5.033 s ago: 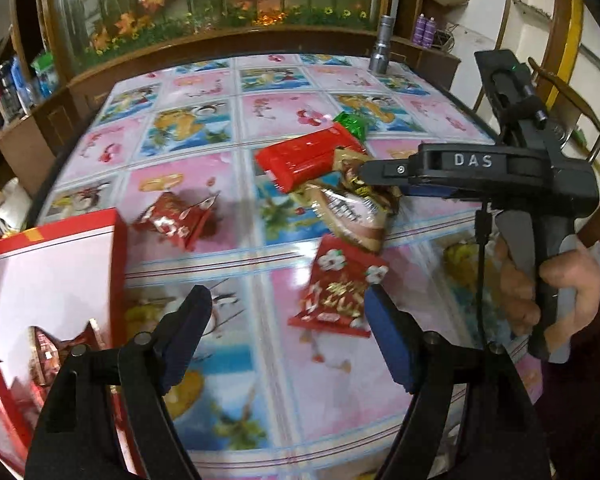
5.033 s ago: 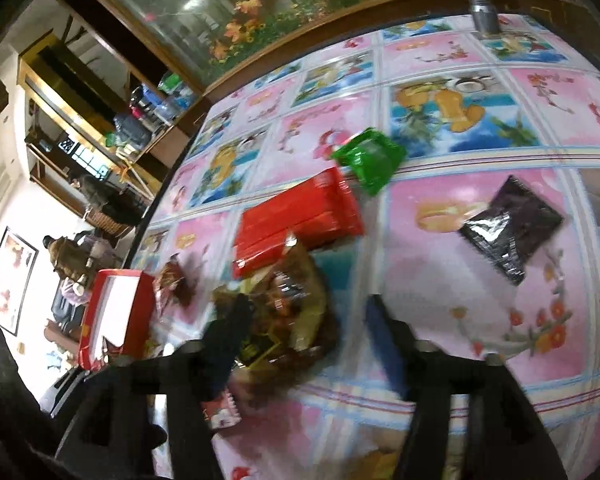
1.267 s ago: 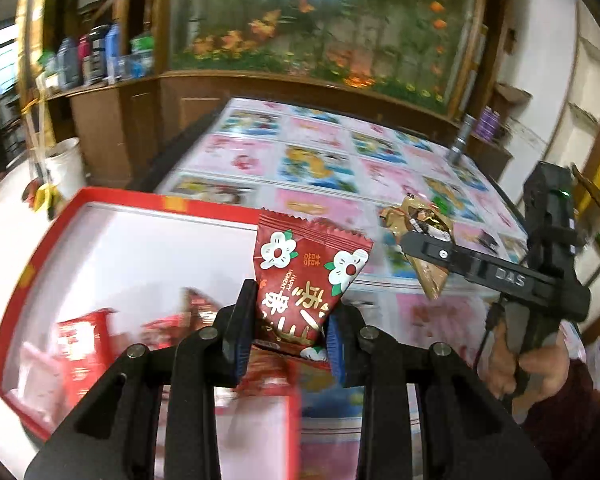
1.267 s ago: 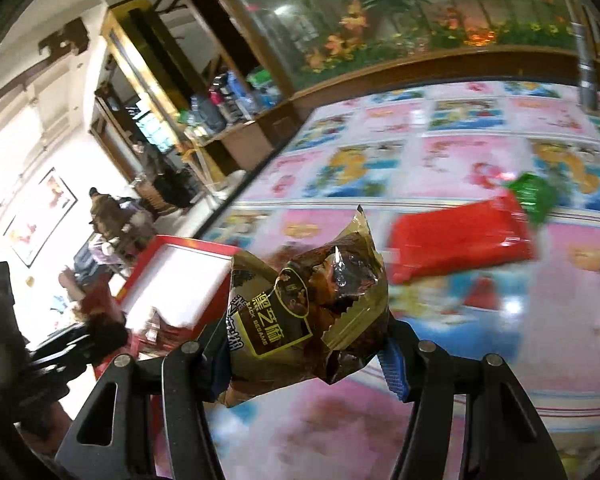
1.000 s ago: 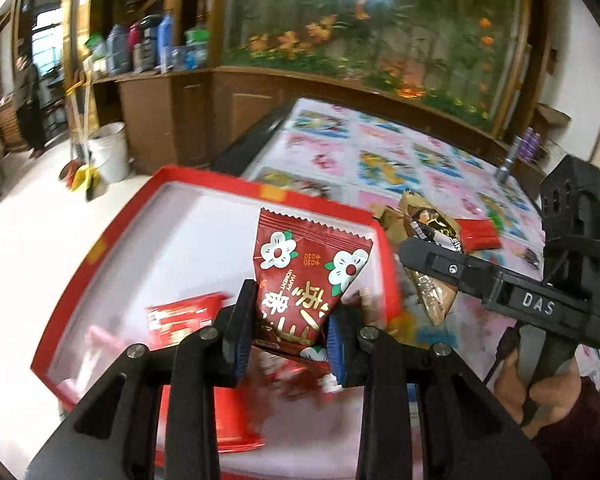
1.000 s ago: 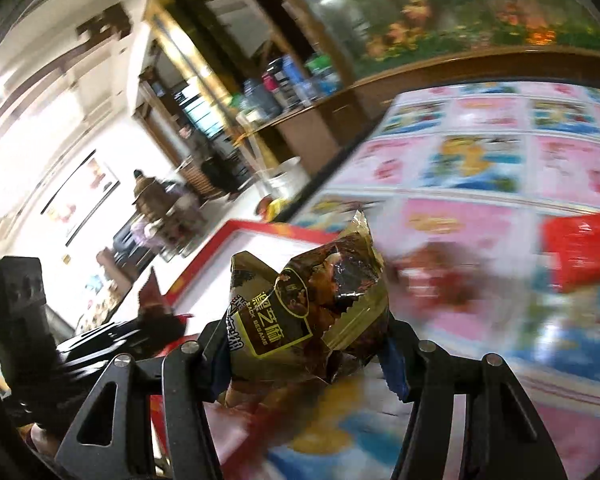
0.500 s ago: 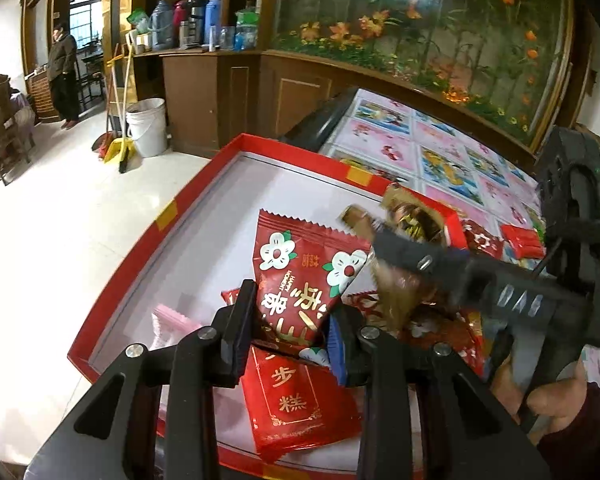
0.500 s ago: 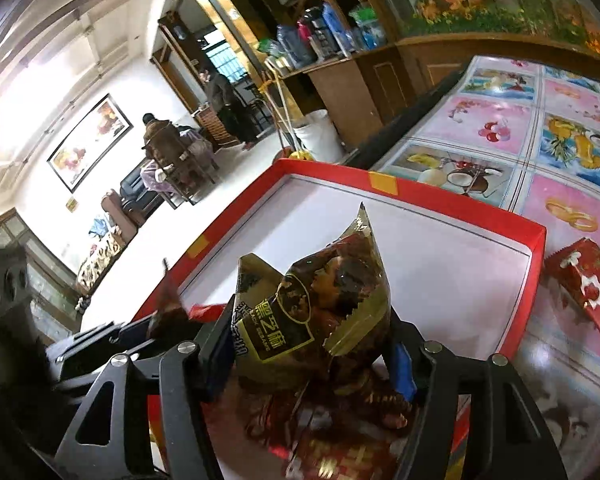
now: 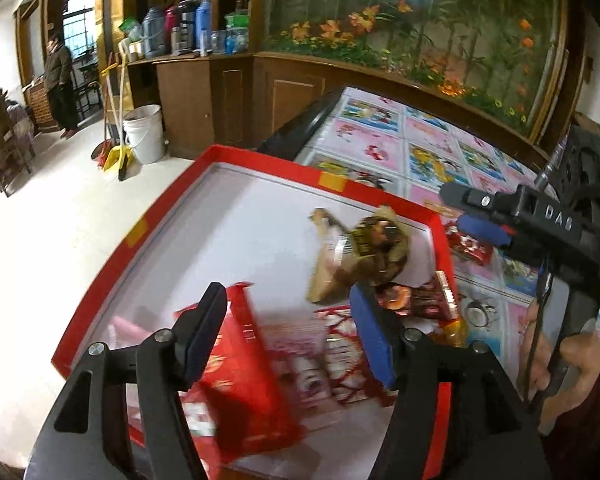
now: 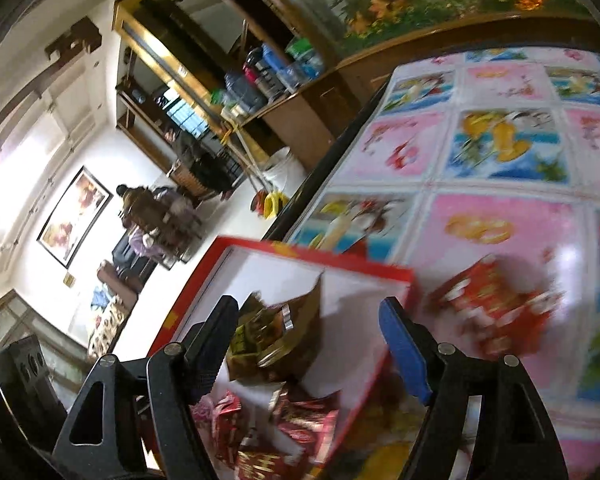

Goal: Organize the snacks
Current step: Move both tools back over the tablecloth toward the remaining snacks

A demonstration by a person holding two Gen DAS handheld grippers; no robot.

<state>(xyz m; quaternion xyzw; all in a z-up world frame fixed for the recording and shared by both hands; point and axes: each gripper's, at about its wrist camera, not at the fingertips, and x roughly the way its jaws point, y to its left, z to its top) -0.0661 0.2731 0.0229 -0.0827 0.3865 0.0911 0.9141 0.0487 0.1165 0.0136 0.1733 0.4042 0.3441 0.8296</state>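
The red box (image 9: 380, 196) at the tabletop (image 10: 500, 208) edge held most snacks. Both the left gripper (image 9: 288, 336) and right gripper (image 10: 308, 344) had just been opening, empty; the brown packet (image 9: 364, 252) lay inside (one red packet (image 10: 488, 300) stayed outside).

The right gripper (image 10: 308, 344) hung over a red tray (image 10: 332, 261) on a cartoon-patterned table (image 10: 500, 216), jaws just opening, a brown-and-gold snack packet (image 10: 276, 340) loose between them, apparently touching neither pad
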